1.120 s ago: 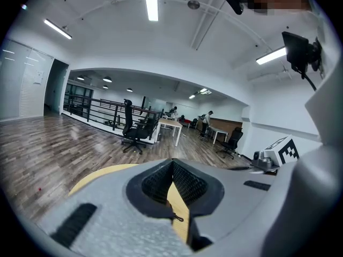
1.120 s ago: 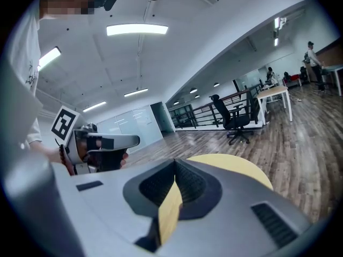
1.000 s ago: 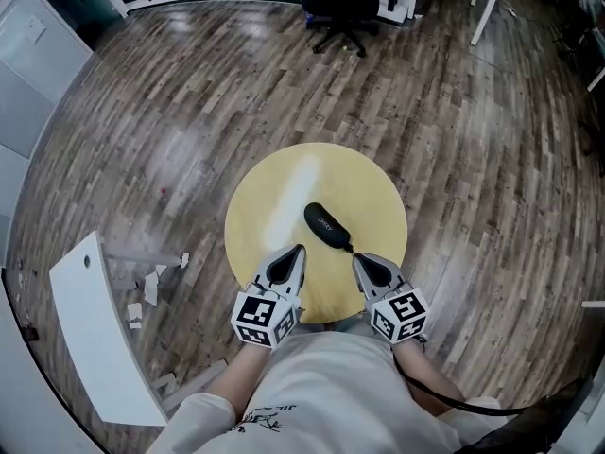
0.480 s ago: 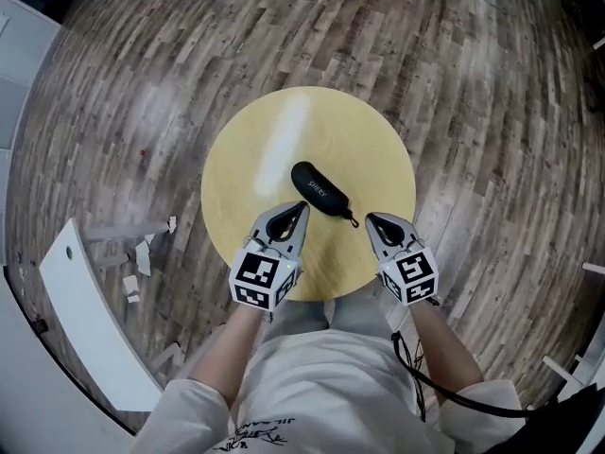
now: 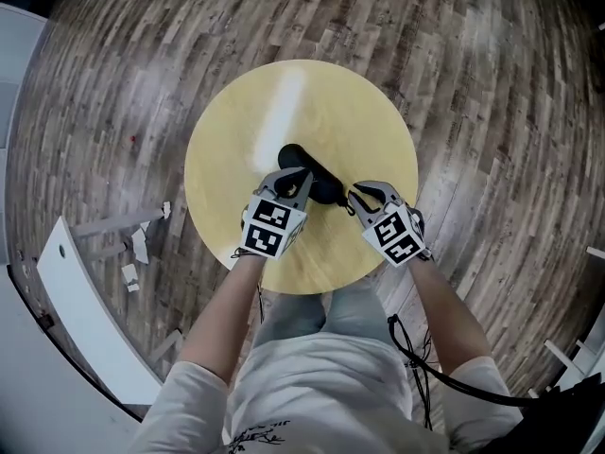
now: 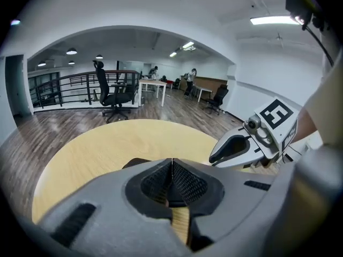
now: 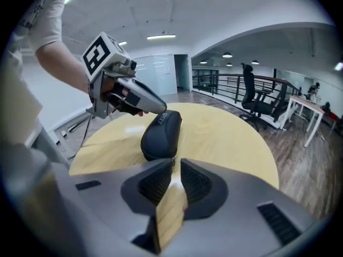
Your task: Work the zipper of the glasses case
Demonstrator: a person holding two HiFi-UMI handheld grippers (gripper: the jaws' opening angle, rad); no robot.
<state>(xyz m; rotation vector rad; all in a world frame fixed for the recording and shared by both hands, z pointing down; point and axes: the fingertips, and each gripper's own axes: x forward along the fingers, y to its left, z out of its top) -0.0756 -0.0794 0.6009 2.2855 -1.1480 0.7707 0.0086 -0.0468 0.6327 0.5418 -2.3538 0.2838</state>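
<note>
We see the black glasses case point(image 7: 161, 135) lying on the round yellow desk point(image 5: 331, 102). Our left claw point(image 6: 171, 162) is closed, with its tip on top of the case. Our right claw point(image 7: 176, 165) is a little open, just beside the case's zipper end.

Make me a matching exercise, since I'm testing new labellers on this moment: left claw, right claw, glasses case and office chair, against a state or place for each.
Things:
1. left claw
2. right claw
3. glasses case
4. office chair

States or places:
A. lying on the round yellow table
B. standing on the wood floor
C. closed, tips together
D. slightly open

Pairs: 1-C, 2-D, 3-A, 4-B.
</note>
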